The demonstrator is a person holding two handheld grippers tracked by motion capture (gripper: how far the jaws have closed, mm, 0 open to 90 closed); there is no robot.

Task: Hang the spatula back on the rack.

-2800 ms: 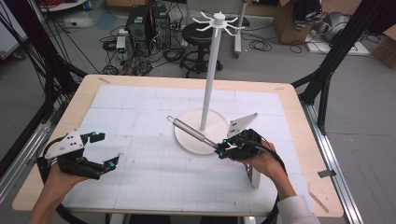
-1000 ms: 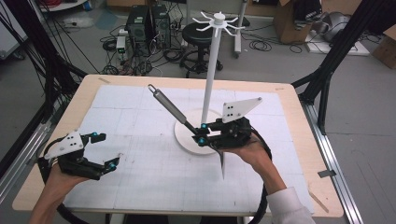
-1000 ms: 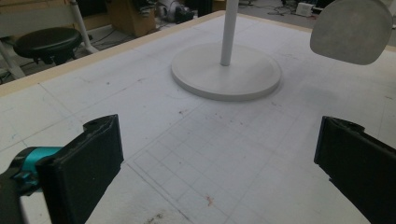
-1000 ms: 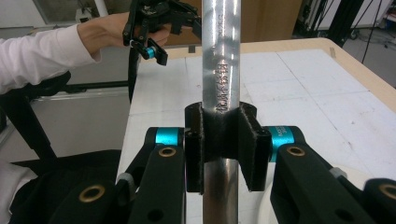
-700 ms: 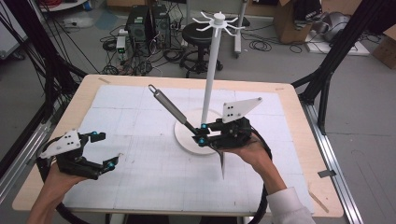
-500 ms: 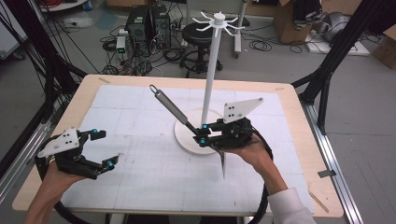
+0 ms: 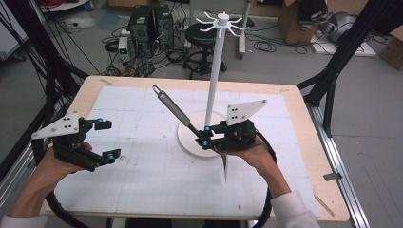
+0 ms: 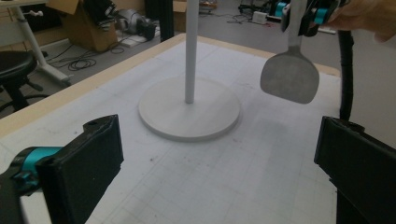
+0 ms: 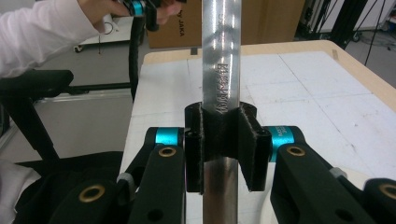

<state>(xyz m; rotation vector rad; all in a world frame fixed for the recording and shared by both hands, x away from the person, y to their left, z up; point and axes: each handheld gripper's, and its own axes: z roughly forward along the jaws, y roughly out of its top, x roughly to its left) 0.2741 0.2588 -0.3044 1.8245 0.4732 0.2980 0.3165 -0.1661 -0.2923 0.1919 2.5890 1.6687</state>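
Right claw (image 7: 204,137) pinched tight on long shiny metal spatula (image 7: 173,107), gripping partway along the handle. Spatula up in the air and tilted, just in front of tall white pole stand with little hooks on top (image 7: 216,71). Loop end of the handle pointing up and off to the left. Flat end hanging down low on the person's side, above white squared mat (image 7: 142,180), not touching it. Seen from the right gripper view: right claw (image 9: 222,144) with a black pad pressed on each side of the spatula (image 9: 222,56), small letters stamped into the metal just above the pads. Left claw (image 7: 108,140) spread wide apart with nothing inside, held up over the left part of light wooden table (image 7: 304,128), well apart from the stand and the spatula. Seen from the left gripper view: left claw (image 8: 219,172) pointing at the round flat foot of the stand (image 8: 189,109), with the spatula's flat end (image 8: 289,77) hanging to the right of the pole, close to the foot but not over it. Person's hand around each claw, a white sleeve on the right arm.
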